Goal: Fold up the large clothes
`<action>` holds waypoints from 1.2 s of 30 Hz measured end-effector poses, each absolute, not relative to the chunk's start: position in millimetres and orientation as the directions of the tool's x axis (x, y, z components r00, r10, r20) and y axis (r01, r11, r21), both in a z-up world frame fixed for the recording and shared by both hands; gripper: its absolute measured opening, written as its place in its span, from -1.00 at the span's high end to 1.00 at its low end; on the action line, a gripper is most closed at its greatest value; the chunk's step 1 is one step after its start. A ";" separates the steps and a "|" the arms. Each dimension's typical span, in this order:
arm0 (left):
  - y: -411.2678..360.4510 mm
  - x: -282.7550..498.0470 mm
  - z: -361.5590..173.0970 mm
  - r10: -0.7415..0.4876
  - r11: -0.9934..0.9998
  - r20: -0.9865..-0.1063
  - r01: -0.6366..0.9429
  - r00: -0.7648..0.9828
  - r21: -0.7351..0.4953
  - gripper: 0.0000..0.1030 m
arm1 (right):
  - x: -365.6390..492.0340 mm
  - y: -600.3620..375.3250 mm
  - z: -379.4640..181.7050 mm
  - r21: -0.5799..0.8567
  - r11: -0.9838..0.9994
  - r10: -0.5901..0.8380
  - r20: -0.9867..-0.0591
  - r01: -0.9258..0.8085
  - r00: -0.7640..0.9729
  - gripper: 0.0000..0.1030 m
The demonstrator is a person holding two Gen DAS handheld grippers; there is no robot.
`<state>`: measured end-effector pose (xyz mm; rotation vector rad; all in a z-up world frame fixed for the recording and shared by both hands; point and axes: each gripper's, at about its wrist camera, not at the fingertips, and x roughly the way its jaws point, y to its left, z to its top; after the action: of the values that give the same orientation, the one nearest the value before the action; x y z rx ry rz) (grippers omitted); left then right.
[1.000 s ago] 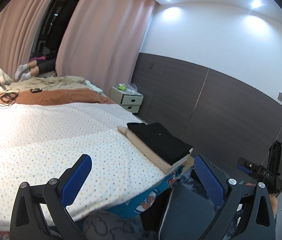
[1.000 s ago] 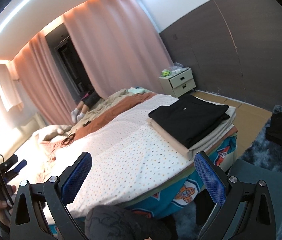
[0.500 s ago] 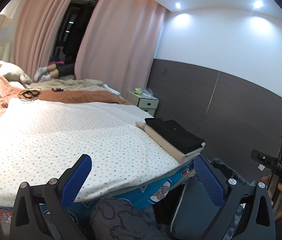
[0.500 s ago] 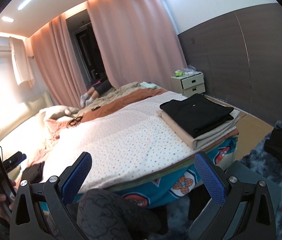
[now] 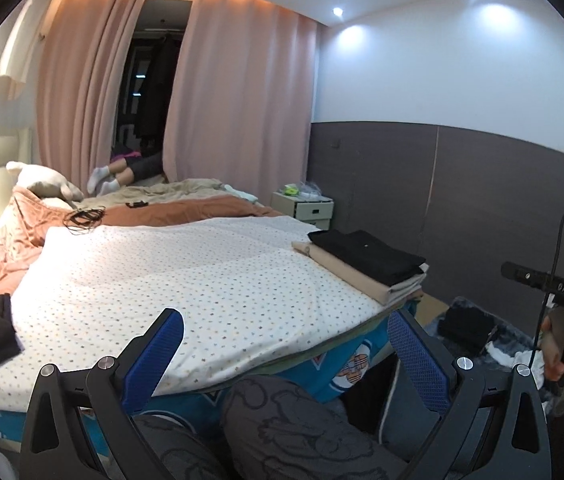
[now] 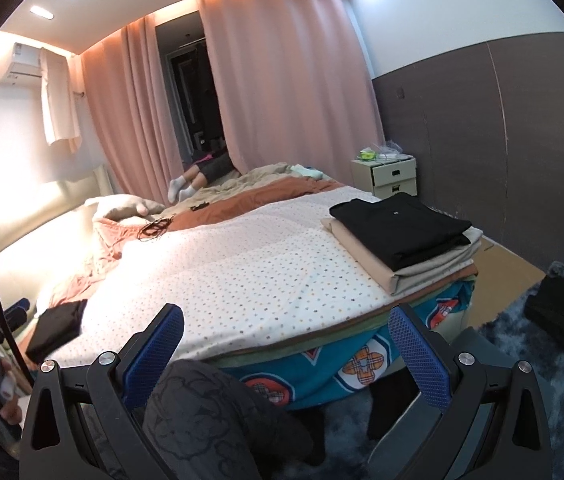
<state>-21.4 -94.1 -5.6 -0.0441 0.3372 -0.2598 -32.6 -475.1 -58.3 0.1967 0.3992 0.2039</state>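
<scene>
Both claws released above the dotted white bedspread (image 5: 202,280)

Left gripper (image 5: 285,354) and right gripper (image 6: 285,346) grasp nothing; folded black garment (image 6: 397,224) tops a beige pile at the bedspread's far corner.

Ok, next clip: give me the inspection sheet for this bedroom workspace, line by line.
Surface: dotted sheet spread flat over the bed, middle bare.
Job's things: folded black top on a folded beige stack at the bed's right corner; a dark folded garment at the left edge.
Clutter: dark clothes on the rug; items on the nightstand.
Grippers: left tool and right tool both open, empty, short of the bed.
Cables: tangled black cord near the pillow.
Surroundings: pink curtains; a person's legs in white socks at the far side.
</scene>
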 end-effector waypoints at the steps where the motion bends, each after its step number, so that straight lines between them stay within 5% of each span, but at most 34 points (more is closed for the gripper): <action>1: -93.9 -22.9 -6.1 -0.255 0.967 -0.320 0.240 0.913 -0.086 -0.99 | -34.1 -473.1 -58.2 0.228 0.960 0.240 -0.362 -0.164 0.901 -1.00; 36: -95.5 -21.2 -9.6 -0.193 0.981 -0.289 0.182 0.938 -0.065 -0.99 | -27.2 -432.4 -80.1 0.208 0.958 0.271 -0.412 -0.200 0.870 -1.00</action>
<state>-21.2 -95.5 -9.6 -0.0379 0.2988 -0.1913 -27.2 -432.4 -80.1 0.1611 0.4532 0.2473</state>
